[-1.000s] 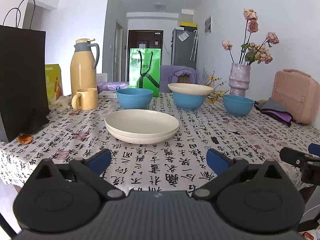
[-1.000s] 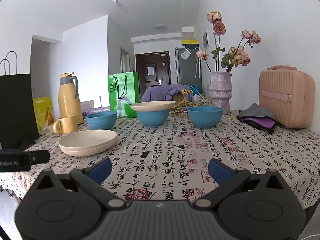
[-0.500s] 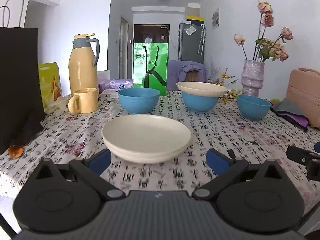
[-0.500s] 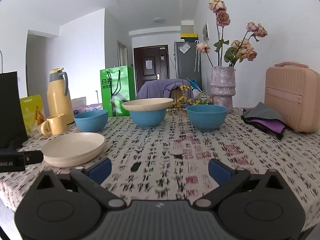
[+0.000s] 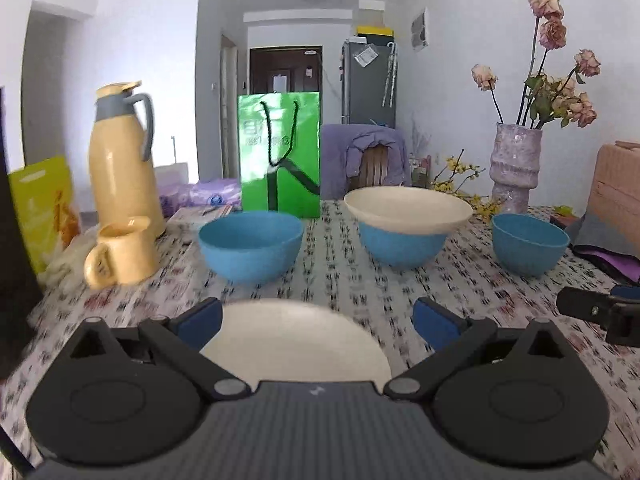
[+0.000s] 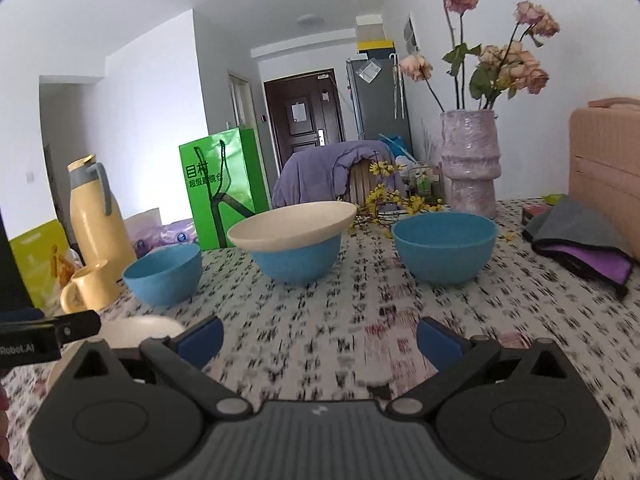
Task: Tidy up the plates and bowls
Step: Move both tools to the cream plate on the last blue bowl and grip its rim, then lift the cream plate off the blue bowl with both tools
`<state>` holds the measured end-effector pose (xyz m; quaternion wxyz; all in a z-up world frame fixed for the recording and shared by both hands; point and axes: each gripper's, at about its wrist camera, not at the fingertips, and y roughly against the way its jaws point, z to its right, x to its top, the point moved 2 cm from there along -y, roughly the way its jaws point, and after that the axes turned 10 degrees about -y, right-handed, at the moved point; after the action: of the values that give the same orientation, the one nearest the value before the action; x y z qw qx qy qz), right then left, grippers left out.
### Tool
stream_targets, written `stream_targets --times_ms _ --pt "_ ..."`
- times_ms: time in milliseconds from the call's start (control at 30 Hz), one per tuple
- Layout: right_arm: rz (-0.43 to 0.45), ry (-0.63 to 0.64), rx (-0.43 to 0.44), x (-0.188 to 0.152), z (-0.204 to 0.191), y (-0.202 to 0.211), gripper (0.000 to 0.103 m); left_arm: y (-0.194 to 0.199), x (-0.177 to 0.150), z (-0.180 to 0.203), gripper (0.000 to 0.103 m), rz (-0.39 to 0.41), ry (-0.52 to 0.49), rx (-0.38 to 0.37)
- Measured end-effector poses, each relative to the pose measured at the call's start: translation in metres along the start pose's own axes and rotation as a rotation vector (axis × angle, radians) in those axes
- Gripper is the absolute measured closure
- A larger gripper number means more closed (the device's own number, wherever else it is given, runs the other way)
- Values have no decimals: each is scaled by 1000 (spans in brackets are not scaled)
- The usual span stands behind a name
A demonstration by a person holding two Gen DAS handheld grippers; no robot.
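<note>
Standing clear on patterned tablecloth [image 6: 312,320]: cream plate stack [image 5: 296,340] nearest | behind it three blue round bowls, middle blue bowl [image 5: 402,244] capped by cream plate [image 5: 408,210] | left gripper [image 5: 316,320] spread wide over stack, empty | right gripper [image 6: 318,338] spread wide, empty, over bare cloth.

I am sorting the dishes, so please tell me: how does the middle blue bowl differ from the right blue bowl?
The middle blue bowl carries a tilted cream plate on its rim; the right blue bowl is uncovered, its inside showing. The middle one stands before the draped chair, the right one nearer the vase. Both are blue, upright, on the printed tablecloth.
</note>
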<state>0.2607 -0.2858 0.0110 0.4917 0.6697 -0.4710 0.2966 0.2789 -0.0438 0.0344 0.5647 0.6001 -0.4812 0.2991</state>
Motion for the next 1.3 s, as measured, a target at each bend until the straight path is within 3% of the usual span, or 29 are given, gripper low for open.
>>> stream_targets --times_ms 167,433,600,833,933,1067,1167,1300 --pt "-21 -14 12 29 2 -47 7 -47 33 -1 0 17 -59 -11" --pt "-52 -62 35 76 3 -121 23 -141 97 -19 2 -44 -6 -176" --pt "-78 -100 33 99 6 -169 31 -211 122 -21 26 -129 3 -251" --pt "-134 -133 0 111 18 -221 48 -286 123 -17 52 -255 13 -266" --pt "-155 -186 5 112 26 -241 59 -306 120 -16 59 -287 33 -267" --pt "-168 -199 -10 110 29 -255 78 -322 118 -12 85 -315 69 -319" --pt "-160 -196 -31 108 32 -259 91 -326 117 -11 89 -315 70 -307" --pt "-158 -197 -33 110 35 -259 92 -325 119 -14 93 -315 89 -319"
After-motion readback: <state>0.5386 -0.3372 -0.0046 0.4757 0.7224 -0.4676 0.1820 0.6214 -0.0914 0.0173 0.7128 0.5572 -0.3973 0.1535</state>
